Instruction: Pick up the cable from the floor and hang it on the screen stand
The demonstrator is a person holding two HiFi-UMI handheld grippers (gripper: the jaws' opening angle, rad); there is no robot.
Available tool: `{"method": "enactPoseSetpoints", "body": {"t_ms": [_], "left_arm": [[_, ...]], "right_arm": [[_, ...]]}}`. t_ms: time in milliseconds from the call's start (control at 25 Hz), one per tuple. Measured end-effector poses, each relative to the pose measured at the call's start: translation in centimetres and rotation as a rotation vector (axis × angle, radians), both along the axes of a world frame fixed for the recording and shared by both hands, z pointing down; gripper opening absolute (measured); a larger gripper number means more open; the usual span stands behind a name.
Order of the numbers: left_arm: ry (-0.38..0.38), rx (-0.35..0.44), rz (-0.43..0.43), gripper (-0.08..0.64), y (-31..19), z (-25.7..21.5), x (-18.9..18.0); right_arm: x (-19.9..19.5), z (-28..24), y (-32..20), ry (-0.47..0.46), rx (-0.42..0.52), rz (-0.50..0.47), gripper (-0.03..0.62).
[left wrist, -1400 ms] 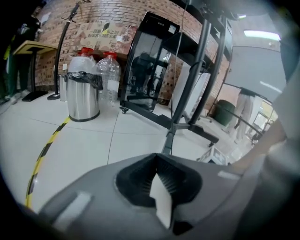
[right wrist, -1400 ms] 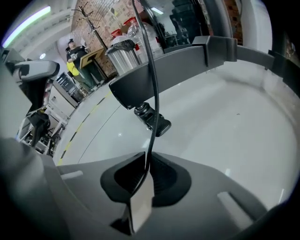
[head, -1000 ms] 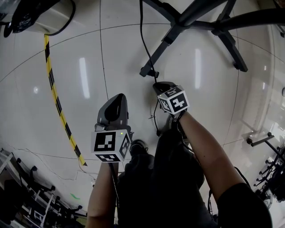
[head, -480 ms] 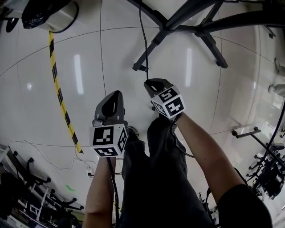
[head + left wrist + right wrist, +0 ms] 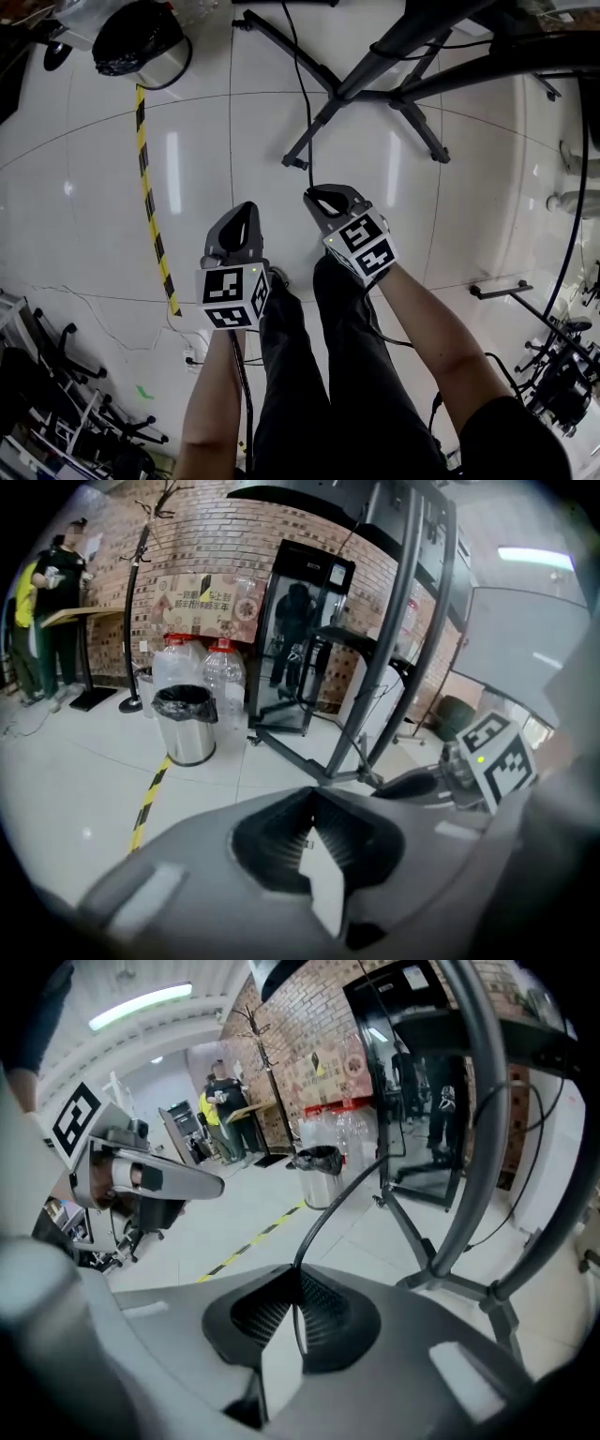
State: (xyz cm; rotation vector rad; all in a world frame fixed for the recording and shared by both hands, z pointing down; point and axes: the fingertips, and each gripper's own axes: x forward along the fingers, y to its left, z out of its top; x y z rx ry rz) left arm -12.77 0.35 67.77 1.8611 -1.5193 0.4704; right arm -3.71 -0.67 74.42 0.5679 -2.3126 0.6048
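Trash bin: a round metal bin (image 5: 141,39) is standing far left on the floor (image 5: 84,187), lined with a black bag that is folding over its rim; what is lying inside the bag cannot be told.
Water jugs: two big clear jugs (image 5: 202,663) with red tops are standing just behind the bin against the brick wall; whether they are holding water cannot be told.
Cable: a thin black cable (image 5: 319,1222) is sitting between the pads of the right tool, near the middle of the scene and above the floor tiles.
Cable axis: its long axis is running from the near grip away toward the far side, bending slightly left as it passes beside a foot of the stand. In the right gripper view it is arcing up and to the right out of the jaws.
Right tool: the right tool (image 5: 296,1279) is clamping the cable, its jaws nearly together on it.
Left tool: the left tool (image 5: 311,808) is hanging just left of the right one, jaws together with nothing between them.
Screen stand: the black screen stand (image 5: 403,42) is spreading its legs across the far floor, right of the bin.
Tape: a yellow-and-black strip (image 5: 152,202) is running near-to-far along the floor, from the bin toward the left tool.
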Motion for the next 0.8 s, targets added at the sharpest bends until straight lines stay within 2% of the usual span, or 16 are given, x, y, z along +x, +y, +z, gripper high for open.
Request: {"method": "enactPoseSetpoints", "body": {"t_ms": [240, 400, 680, 800], "left_arm": [[0.005, 0.027, -0.039, 0.005, 0.4, -6.3, 0.5], [-0.001, 0.081, -0.020, 0.005, -1.0, -11.4, 1.5], [-0.003, 0.208, 0.039, 0.005, -3.9, -19.6, 3.5], [-0.003, 0.252, 0.031, 0.005, -5.5, -22.7, 3.8]], "right_arm": [[-0.4, -10.4, -1.6, -0.122, 0.078, 0.046, 0.023], [-0.4, -16.6, -3.3, -0.190, 0.106, 0.099, 0.023], [-0.2, -26.0, -5.5, -0.262, 0.201, 0.108, 0.023], [0.4, -29.5, -6.4, -0.289, 0.243, 0.109, 0.023]]}}
